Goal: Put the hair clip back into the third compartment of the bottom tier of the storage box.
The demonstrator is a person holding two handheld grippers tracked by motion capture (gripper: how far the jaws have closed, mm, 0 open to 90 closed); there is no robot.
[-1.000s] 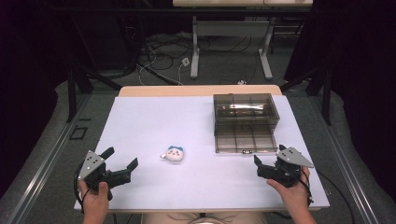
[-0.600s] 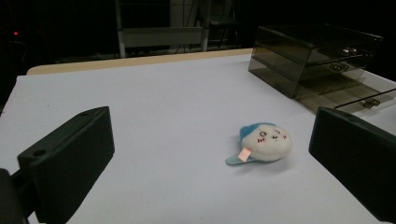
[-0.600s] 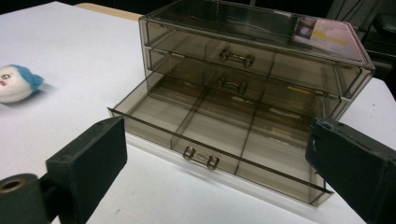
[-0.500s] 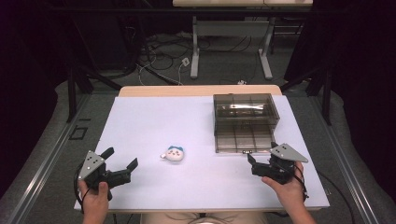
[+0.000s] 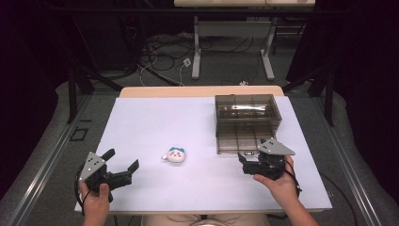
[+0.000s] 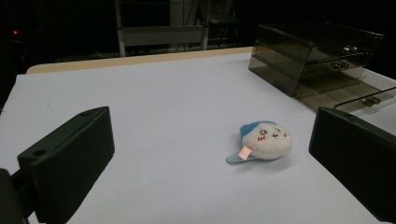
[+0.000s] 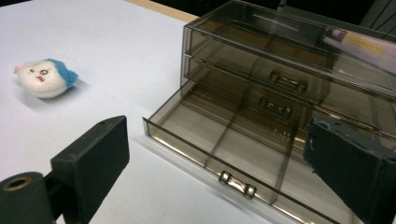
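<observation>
A small round white plush toy with a blue cap and a printed face (image 5: pixel 176 154) lies on the white table top (image 5: pixel 155 122), near the middle and toward the near edge. The left gripper (image 5: pixel 123 170) rests at the near left corner, well apart from the toy, its jaws spread wide with nothing between them. The right gripper (image 5: pixel 245 163) sits at the near right, just in front of the smoky transparent plastic drawer box (image 5: pixel 247 113), whose bottom drawer (image 7: pixel 224 149) is pulled out with its small metal handle (image 7: pixel 237 183) facing the gripper. Its jaws stand wide, have just been closing slightly, and hold nothing.
</observation>
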